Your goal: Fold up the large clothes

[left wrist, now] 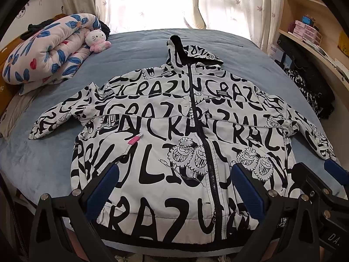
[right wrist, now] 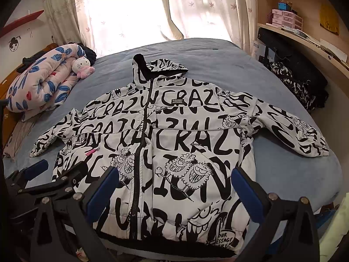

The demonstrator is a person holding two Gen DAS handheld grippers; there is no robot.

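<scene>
While hovering above jacket (left wrist: pixel 174 135) hem, left fingers (left wrist: pixel 104 187) and right fingers (right wrist: pixel 102 190) spread apart.

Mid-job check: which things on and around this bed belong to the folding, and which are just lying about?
Job:
- printed hooded jacket, zipped and spread flat on the bed
- left tool, open above the hem
- right tool, open above the hem

Lying about:
- rolled floral quilt
- cat plush
- dark patterned garment at the bed's edge
- pink drawer boxes on the shelf
</scene>
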